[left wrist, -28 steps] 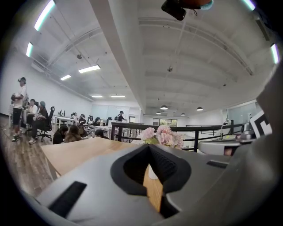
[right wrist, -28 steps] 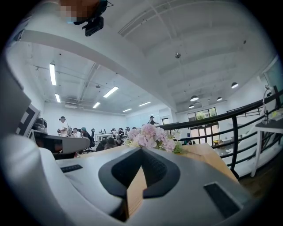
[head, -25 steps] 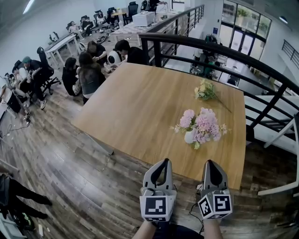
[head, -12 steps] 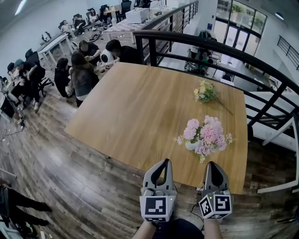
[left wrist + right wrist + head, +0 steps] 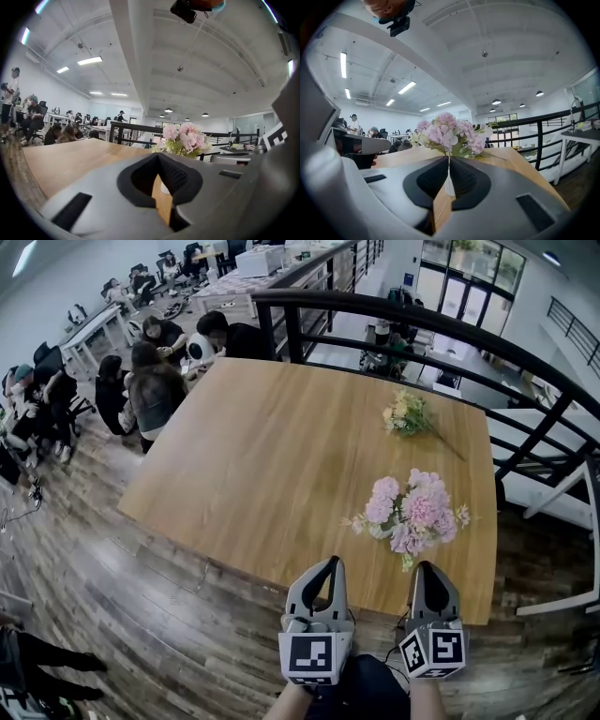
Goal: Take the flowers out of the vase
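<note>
Wooden table point(image 5: 281, 456); left tool point(image 5: 328, 564) closed, empty; right tool point(image 5: 424, 568) empty, barely parting.

The light wooden tabletop point(image 5: 281, 456) is rectangular and stands on a floor of dark planks point(image 5: 141, 596). Only two things lie on it, both toward its right side. Near the front edge stands a white vase point(image 5: 379, 532) – it is upright and filled with pink flowers point(image 5: 417, 510) that spread wide over its mouth. Well apart from it, toward the far edge, a small yellowish bunch point(image 5: 405, 413) lies flat on the wood – its thin stem points to the right edge.
</note>
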The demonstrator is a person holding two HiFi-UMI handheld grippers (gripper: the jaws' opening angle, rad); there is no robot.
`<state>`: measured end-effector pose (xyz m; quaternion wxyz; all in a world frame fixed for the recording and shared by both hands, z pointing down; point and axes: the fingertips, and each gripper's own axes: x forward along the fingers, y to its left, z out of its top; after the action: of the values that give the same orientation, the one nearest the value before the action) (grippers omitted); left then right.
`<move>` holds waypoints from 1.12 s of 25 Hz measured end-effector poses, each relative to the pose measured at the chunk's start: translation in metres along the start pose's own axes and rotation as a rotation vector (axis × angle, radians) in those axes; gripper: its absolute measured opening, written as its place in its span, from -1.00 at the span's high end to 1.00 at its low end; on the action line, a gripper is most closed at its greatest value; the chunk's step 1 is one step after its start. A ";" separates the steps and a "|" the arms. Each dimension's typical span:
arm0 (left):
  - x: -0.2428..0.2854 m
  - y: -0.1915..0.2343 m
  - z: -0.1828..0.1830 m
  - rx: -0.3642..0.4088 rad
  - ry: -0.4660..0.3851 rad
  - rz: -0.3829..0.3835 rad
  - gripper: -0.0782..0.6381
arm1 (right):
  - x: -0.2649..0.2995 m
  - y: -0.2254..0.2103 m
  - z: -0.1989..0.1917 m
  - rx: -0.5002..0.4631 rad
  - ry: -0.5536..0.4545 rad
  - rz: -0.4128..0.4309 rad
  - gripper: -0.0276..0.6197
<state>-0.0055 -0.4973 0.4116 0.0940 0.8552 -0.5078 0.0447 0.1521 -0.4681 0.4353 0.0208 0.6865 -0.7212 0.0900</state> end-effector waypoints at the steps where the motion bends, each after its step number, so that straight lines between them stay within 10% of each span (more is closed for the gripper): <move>1: 0.001 -0.001 -0.002 -0.002 0.009 -0.003 0.69 | 0.000 0.000 -0.002 0.000 0.003 0.003 0.87; 20: 0.014 -0.019 -0.016 -0.003 0.067 -0.007 0.69 | 0.020 -0.003 -0.014 -0.027 0.038 0.088 0.82; 28: 0.021 -0.022 -0.023 -0.015 0.078 0.015 0.69 | 0.036 -0.004 -0.025 -0.038 0.065 0.148 0.50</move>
<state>0.0240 -0.5006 0.4349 0.1200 0.8482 -0.5105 0.0749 0.1518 -0.4995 0.4657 0.0506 0.6273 -0.7707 0.0998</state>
